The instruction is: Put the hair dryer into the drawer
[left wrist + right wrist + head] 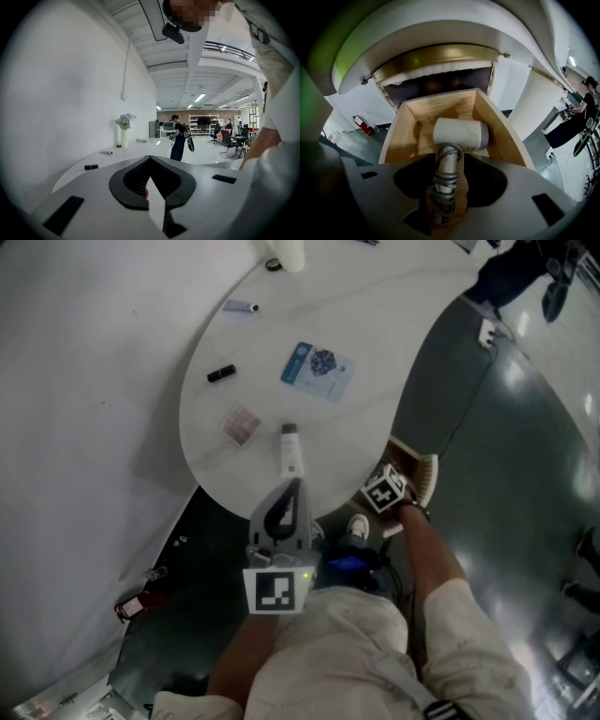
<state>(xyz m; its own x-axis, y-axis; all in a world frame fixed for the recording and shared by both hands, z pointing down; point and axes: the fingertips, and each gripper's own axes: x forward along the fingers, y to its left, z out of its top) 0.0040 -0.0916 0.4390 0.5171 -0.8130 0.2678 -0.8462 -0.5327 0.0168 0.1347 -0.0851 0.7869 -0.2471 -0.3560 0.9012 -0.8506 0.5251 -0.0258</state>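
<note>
Jaws of my right gripper [449, 158] stand wide apart and straddle the handle [448, 161] of the hair dryer [459, 133]. One jaw sits against the cord [443, 182] coiled round that handle. On the other side a sliver of wood shows past it, so I judge nothing is clamped. Finding: the hair dryer lies inside the drawer [404, 136], head toward the drawer's back, handle toward its front.

Handling, as judged: a rigid shell, moderate in weight and head-heavy, so it would tip about a low hold. Its plastic looks smooth and matte, likely slippery to flat pads. The coiled cord is softer and ribbed; it should give purchase but may shift. Best hold: across the handle, on the coil, close under the head.

Materials: the head is a short white cylinder with a grey ring at one end, and the handle is a pale round stem. The drawer is light, plain-grained wood with straight walls and square corners. Above the drawer runs a curved brass-coloured band [436, 56] beneath the white rounded table [375, 409].

My left gripper [292, 486] is well apart from the drawer, up at the table's edge, tips together and holding nothing.
</note>
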